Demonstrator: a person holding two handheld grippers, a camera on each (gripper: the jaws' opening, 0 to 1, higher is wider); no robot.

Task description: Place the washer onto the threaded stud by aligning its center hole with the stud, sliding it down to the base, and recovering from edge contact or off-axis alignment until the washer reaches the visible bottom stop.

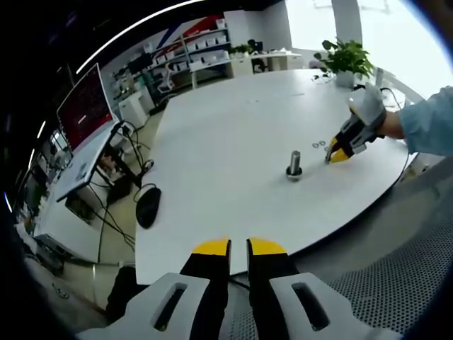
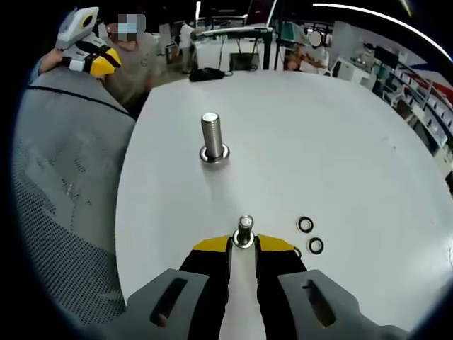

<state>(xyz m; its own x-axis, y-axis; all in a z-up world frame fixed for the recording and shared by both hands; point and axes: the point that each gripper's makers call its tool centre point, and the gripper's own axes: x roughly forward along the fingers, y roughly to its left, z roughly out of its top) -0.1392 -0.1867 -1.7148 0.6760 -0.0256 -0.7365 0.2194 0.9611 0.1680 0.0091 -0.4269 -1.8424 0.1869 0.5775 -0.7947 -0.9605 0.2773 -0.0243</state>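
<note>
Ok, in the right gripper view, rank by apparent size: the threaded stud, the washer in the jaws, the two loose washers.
1. threaded stud
2. held washer, though nearness inflates it
3. two loose washers, alike, so unranked

Open tabletop around the stud, clutter only near the right gripper

The stud [image 2: 214, 139] stands upright alone on the white table [image 2: 333, 134], bare surface on every side of it. Between it and the right gripper [image 2: 244, 243] the way is clear. Two spare washers [image 2: 311, 235] lie just beside that gripper's right jaw. A plant [image 1: 345, 58] stands at the far edge, well apart from the stud.
</note>
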